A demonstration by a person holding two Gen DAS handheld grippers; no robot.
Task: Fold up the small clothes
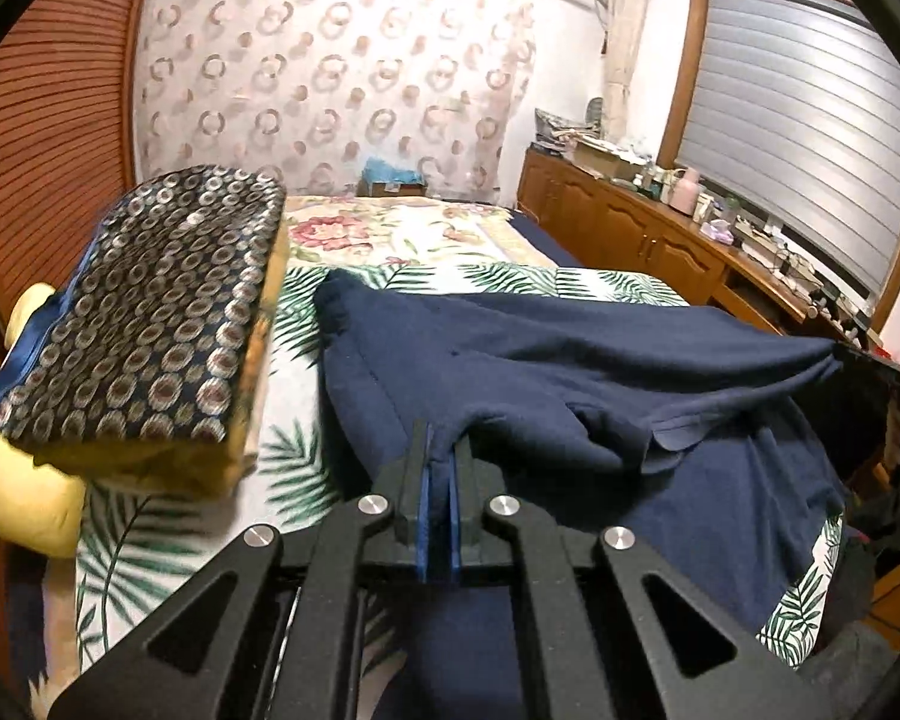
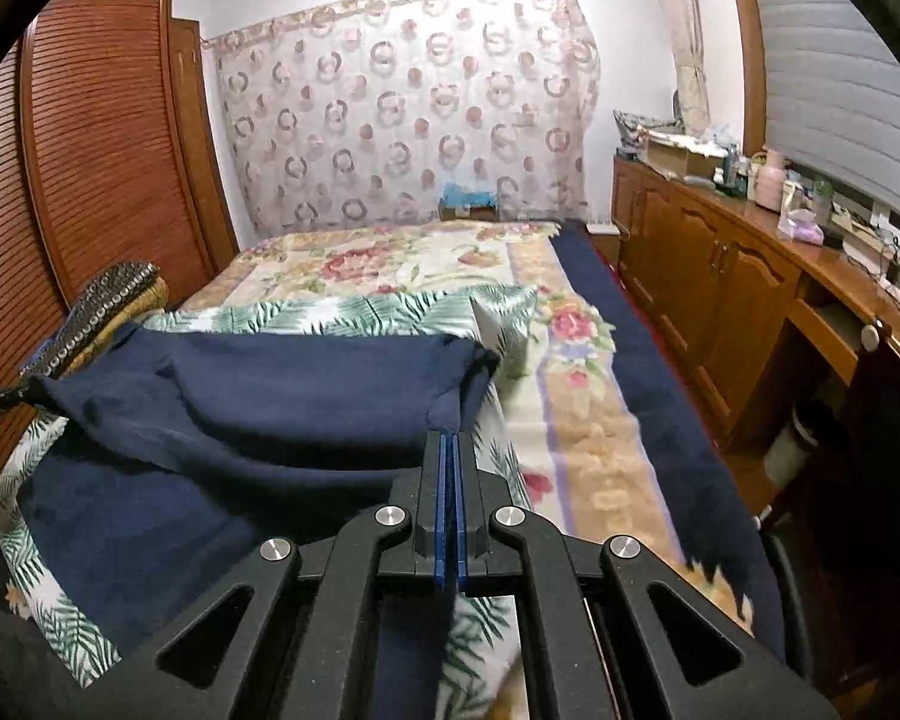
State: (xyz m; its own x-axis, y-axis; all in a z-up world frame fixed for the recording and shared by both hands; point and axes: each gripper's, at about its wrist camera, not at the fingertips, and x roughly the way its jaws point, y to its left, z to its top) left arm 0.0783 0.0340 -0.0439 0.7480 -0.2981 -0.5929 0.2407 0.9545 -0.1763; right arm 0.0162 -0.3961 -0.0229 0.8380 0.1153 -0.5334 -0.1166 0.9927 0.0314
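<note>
I see one navy garment, soft knit, plain, with stitched seams along its left edge; it lies spread across the palm-leaf sheet on the bed; its near portion rests flat, while an upper layer is lifted and folded over on itself, bunching into rounded ridges across the middle; from the right wrist view the same garment stretches leftward as a doubled band, its right end rolled into a thick corner; I cannot tell what kind of garment it is.

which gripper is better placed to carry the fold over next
Neither alone, I'd judge: the left hand-held gripper and right hand-held gripper each pinch an end of the navy shirt.
</note>
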